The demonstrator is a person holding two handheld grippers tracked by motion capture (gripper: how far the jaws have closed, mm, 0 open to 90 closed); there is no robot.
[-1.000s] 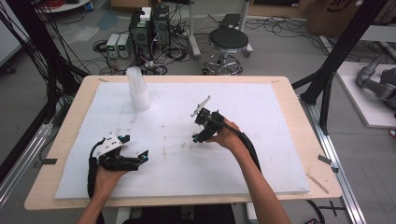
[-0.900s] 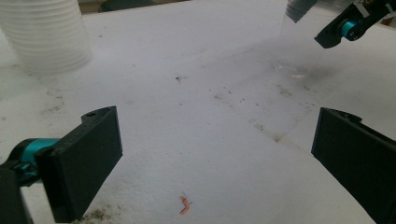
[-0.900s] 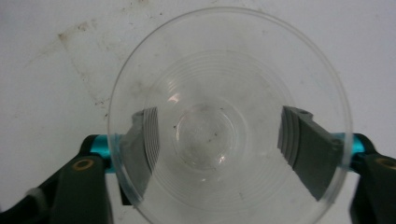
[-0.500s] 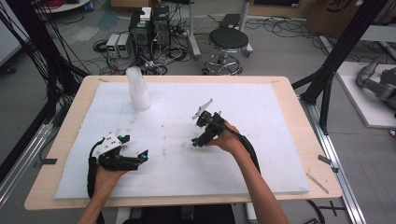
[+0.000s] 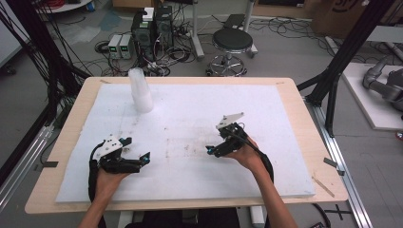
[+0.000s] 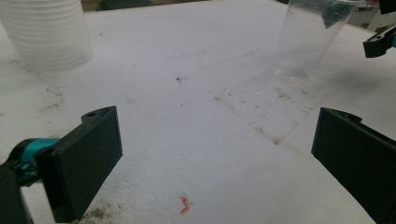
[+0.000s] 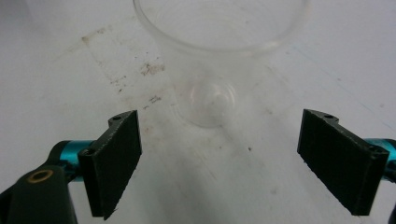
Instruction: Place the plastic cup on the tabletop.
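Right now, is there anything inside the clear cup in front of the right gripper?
Nothing: the clear cup stands upright and empty, its round base and the stained white foam sheet showing through its wall. The right gripper is open, short of it.

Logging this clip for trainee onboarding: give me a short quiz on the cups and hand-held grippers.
1. True or false: the clear plastic cup lies on its side.
2. The right hand-held gripper is: A) shut on the cup, B) open, C) shut on nothing.
3. What stands near the far left corner of the white foam board?

Key
1. False: it stands upright.
2. B: its jaws have just been opening, and the cup stands just beyond them, untouched.
3. A stack of plastic cups.
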